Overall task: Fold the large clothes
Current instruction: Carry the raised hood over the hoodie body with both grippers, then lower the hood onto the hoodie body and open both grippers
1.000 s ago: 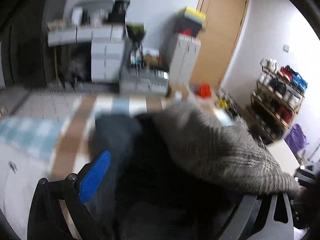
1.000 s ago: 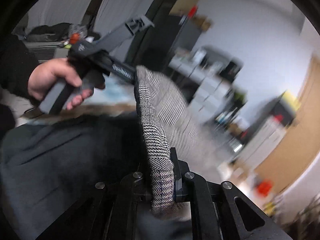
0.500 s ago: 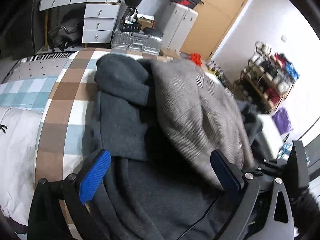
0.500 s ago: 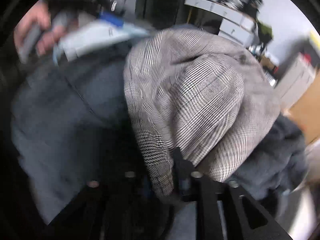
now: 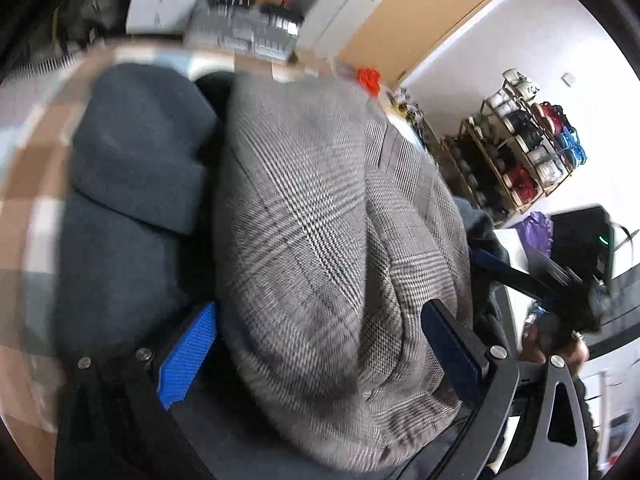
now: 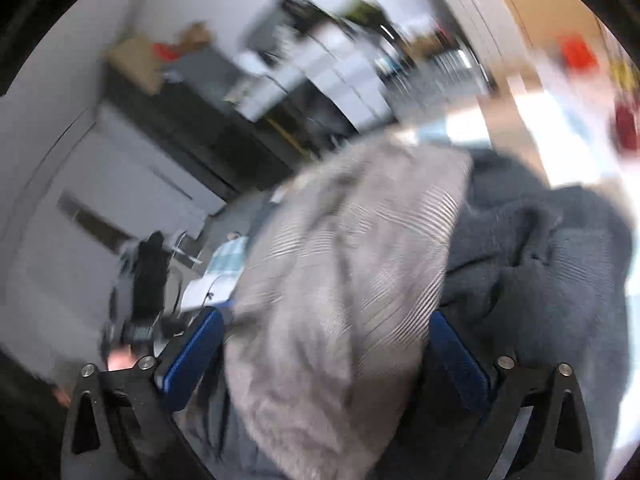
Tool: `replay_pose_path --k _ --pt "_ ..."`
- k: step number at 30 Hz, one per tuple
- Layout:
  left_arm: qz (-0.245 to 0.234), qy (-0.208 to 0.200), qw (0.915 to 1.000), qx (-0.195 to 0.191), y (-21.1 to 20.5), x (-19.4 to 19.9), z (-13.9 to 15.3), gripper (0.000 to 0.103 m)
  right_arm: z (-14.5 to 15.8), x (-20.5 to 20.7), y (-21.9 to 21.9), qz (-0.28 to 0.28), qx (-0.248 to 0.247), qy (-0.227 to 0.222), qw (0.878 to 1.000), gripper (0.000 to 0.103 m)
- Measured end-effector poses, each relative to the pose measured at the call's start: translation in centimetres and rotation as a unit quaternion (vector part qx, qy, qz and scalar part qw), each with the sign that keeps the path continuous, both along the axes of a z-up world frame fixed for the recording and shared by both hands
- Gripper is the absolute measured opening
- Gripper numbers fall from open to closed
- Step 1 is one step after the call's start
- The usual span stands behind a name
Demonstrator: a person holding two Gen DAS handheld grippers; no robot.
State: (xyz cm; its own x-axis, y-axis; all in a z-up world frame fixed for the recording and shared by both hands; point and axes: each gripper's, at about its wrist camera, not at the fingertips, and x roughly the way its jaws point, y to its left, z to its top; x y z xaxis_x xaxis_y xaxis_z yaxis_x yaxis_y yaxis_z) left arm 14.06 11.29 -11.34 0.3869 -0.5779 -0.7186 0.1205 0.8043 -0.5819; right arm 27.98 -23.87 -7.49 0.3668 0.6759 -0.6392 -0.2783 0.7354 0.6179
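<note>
Spreading apart at this moment, the right gripper (image 6: 326, 356) has its two blue-padded jaws standing wide on either side of a grey glen-check woven garment (image 6: 340, 280), whose cloth rises between them; the right wrist picture is badly smeared, so whether either pad grazes the fabric is hard to say, though neither appears to press on it. Just right of the checked garment in that view, and partly under it, lies a dark charcoal fleece garment (image 6: 552, 272), bunched in soft folds. The left gripper (image 5: 318, 354) also stands with its jaws wide, the bright blue ribbed pad at the checked garment's (image 5: 320, 220) left edge and the darker pad at its lower right, with the mound of cloth bulging up between the two fingers and no clamp on it visible. Left of the checked garment in the left wrist view, the charcoal fleece (image 5: 132, 184) lies folded in thick layers, touching it along a dark seam. Both garments rest on a bed cover with brown, white and pale blue checks (image 5: 28, 168), seen beyond the fleece. To the right of the checked garment, the other gripper's dark frame and a person's hand (image 5: 556, 344) on its handle show near the picture's edge. Farther behind the garment stand a wooden shoe rack filled with shoes (image 5: 528, 152), a tan wooden door (image 5: 424, 20) and a silver ribbed suitcase (image 5: 244, 36).
</note>
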Motion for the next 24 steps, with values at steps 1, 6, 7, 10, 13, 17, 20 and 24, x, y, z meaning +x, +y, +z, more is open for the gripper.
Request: replay_pose_path --k 1,6,7,10,13,17,20,24 --pt "-0.002 0.028 0.9996 -0.007 -0.3 0.5 -1.0 0.098 -1.1 1.2 0.0 -0.003 0.0 0.032 0.999 0.074" --pt "0.018 0.047 0.9963 -0.07 0.0 0.7 -2.6 0.072 -2.6 2.6 0.2 -0.024 -0.035 0.055 0.998 0.011" --pt "0.013 0.042 0.9944 -0.096 0.2 0.7 -2.2 0.048 -2.1 2.6 0.0 -0.021 -0.026 0.045 0.998 0.008" --pt "0.006 0.025 0.989 -0.145 0.8 0.4 -0.9 0.007 0.2 -0.4 -0.7 -0.034 -0.025 -0.01 0.999 0.006" --pt "-0.004 0.007 0.9804 -0.197 1.4 -0.8 0.0 0.007 3.2 -2.0 -2.2 -0.056 0.023 -0.044 0.997 0.005" --pt "0.008 0.003 0.9684 -0.249 2.7 -2.8 0.2 0.007 4.9 -2.7 -5.2 -0.077 0.07 -0.057 0.993 0.005" --pt "0.02 0.013 0.9671 -0.253 3.1 -4.1 -0.8 0.007 2.8 -2.7 -8.2 -0.118 0.056 -0.022 0.991 0.005" --pt "0.026 0.044 0.9738 -0.222 2.8 -4.7 -3.0 0.008 -1.0 -1.9 -9.9 -0.15 0.018 0.032 0.988 0.005"
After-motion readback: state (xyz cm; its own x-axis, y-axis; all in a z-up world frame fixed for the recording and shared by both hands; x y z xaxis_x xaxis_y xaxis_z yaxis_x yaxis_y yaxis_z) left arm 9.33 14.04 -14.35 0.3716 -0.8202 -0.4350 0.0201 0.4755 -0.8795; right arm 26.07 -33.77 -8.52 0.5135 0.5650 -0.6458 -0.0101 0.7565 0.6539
